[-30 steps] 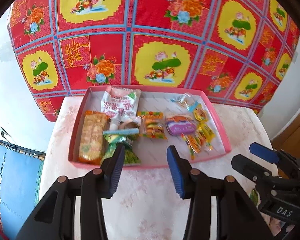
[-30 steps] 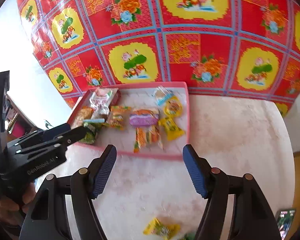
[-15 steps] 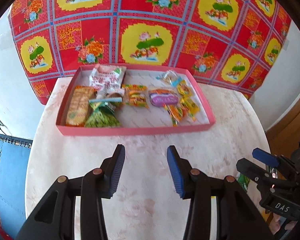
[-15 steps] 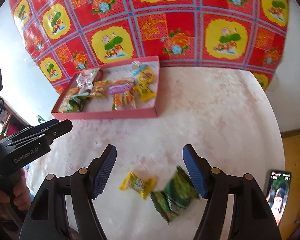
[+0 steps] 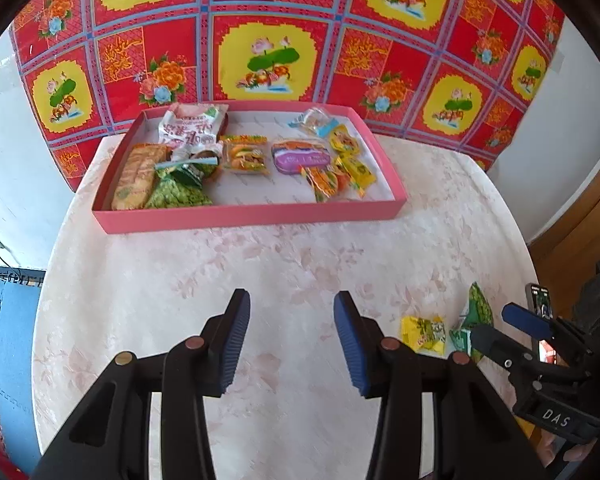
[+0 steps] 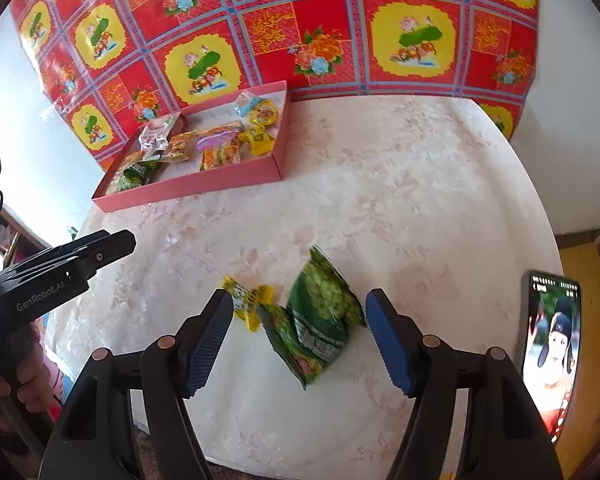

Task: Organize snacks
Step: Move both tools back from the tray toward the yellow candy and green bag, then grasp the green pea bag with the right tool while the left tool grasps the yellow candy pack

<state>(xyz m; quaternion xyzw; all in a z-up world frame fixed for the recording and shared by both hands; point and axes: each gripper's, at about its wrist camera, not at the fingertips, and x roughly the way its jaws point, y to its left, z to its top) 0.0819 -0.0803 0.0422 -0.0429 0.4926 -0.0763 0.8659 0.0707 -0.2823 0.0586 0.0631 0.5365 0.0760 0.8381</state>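
The right gripper (image 6: 298,334) stands wide and empty above a green snack bag (image 6: 320,320), with a yellow candy (image 6: 250,298) touching that bag at its 9 o'clock. The left gripper (image 5: 291,340) is narrower, holding nothing over bare desk (image 5: 260,272). The pink tray (image 5: 252,214) of snacks sits at its 12 o'clock.

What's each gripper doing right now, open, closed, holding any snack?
Left gripper: open, holding nothing.
Right gripper: open, empty, with the green snack packet lying on the table between its fingers.
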